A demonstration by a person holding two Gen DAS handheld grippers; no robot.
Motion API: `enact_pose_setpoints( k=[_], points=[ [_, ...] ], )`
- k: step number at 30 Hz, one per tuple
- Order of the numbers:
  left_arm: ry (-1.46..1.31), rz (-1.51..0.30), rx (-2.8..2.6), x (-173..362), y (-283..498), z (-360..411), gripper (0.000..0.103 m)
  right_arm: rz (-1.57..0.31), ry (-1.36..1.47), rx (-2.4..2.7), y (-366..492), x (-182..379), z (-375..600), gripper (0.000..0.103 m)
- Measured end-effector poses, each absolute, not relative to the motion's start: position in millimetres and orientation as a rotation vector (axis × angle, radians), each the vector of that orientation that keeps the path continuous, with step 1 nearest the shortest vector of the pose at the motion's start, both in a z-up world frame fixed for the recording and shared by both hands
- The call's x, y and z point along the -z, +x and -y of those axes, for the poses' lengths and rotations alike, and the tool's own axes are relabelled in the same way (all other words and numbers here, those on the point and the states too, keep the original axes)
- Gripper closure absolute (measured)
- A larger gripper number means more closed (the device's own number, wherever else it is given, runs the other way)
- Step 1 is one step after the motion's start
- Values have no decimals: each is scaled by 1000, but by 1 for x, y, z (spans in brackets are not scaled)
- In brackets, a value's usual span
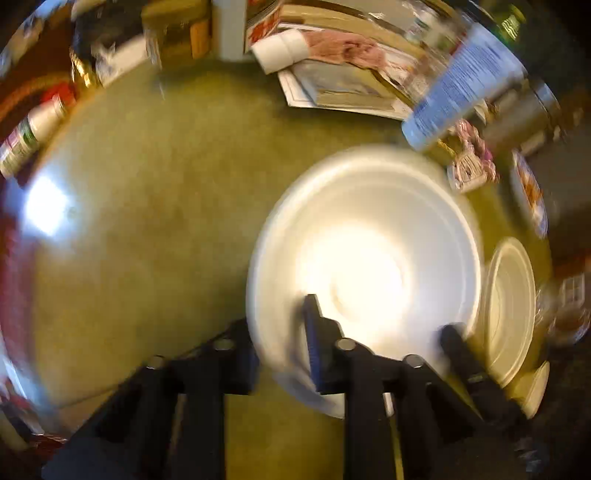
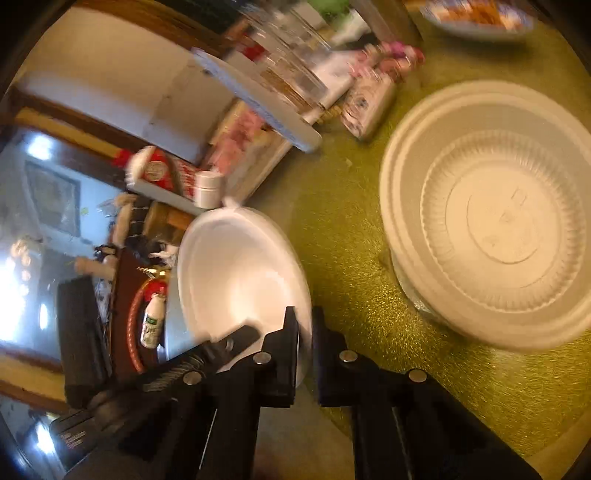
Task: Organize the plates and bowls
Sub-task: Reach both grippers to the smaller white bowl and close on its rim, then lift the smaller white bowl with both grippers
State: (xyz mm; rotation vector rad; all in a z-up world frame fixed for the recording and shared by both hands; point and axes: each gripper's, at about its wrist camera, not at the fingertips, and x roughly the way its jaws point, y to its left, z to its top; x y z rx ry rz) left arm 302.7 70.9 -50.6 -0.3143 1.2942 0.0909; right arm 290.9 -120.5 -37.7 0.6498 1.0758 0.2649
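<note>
- Gripping the near rim of one white plate [image 1: 365, 258]: the left gripper [image 1: 280, 343], one finger lying over the plate's inside and the other outside the rim, jaws closed on that edge.
- Pinching the opposite edge of the same plate: the right gripper [image 2: 304, 354], its two fingers nearly together with the rim between them. In the right wrist view the left gripper's black finger is showing at the plate's other side.
- One plate is being held by two grippers above the yellow-green tablecloth [image 1: 166, 221].
- One stack of white bowls [image 2: 495, 221] is sitting on the cloth just beside the plate; at least two nested rims are showing, and blur is hiding any exact count.
- One patterned dish of food [image 2: 476, 14] is standing at the far edge.
- One small white bottle [image 2: 151, 321] with a green label is lying beyond the plate.
- Boxes, papers and clear jars are crowding the back; too smeared for counting.
</note>
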Motion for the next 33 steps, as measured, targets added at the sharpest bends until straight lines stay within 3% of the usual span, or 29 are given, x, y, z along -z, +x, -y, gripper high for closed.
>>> enact_pose_setpoints(
  k=[12, 22, 33],
  points=[
    [-209, -1070, 27, -13, 177, -30, 89, -888, 600, -309, 164, -16, 163, 96],
    [-187, -1056, 157, 8, 103, 17, 89, -874, 730, -263, 65, 7, 227, 96],
    [-313, -1122, 218, 30, 77, 2, 90, -885, 741, -275, 27, 15, 227, 97]
  ],
)
